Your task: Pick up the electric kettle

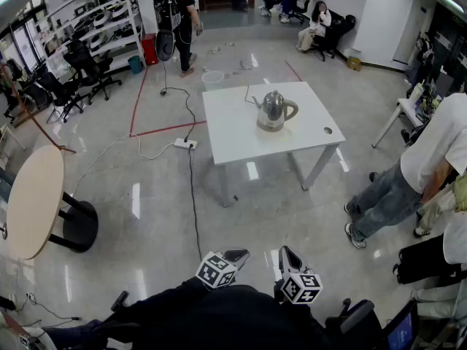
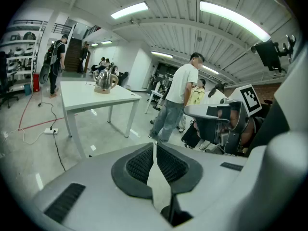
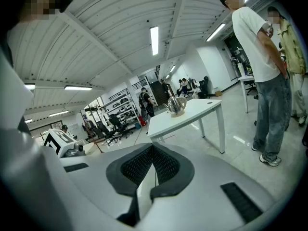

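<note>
The stainless electric kettle (image 1: 273, 111) stands upright on its base near the middle of the white table (image 1: 233, 133), handle to the right. It also shows far off in the left gripper view, kettle (image 2: 105, 80), and in the right gripper view, kettle (image 3: 176, 105). Both grippers hang low at the bottom of the head view, far short of the table: the left gripper (image 1: 239, 254) and the right gripper (image 1: 286, 252). The left gripper (image 2: 154, 144) has its tips together with nothing between them. The right gripper (image 3: 153, 146) is shut and empty too.
A person in a white shirt and jeans (image 1: 427, 162) stands right of the table. A round wooden table (image 1: 33, 195) sits at the left. A power strip with cables (image 1: 182, 144) lies on the floor left of the white table. Office chairs (image 1: 69, 79) and shelves stand at the back left.
</note>
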A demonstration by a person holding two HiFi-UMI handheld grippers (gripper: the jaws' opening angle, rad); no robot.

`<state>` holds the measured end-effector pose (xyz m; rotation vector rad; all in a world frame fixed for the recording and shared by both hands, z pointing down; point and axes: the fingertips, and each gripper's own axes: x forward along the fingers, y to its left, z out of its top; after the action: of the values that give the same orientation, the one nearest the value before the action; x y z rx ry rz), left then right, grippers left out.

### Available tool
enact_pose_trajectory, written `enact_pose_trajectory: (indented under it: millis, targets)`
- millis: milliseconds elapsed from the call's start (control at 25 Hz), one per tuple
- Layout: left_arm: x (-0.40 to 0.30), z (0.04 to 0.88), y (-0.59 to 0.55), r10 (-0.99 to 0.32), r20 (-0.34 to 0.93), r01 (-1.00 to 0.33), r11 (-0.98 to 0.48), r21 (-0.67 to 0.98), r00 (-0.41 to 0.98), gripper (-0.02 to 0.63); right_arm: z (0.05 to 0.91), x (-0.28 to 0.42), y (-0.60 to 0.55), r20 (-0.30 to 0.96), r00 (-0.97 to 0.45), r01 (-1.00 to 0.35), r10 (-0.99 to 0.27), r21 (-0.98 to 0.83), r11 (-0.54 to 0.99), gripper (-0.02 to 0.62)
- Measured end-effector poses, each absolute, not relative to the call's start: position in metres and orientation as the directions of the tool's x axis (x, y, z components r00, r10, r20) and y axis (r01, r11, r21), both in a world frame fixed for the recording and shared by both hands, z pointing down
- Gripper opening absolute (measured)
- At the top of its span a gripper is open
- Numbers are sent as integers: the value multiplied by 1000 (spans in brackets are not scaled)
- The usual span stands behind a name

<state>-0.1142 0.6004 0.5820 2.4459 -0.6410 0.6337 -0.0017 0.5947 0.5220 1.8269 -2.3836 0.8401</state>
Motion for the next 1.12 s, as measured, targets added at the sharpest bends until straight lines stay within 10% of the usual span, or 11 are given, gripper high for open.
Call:
enact_pose_trajectory:
  millis: [1120]
  targets:
    - [-193, 607, 563, -242, 520, -524, -685, 507, 819, 37, 553, -77, 557, 429, -264, -897, -864, -439, 56, 14]
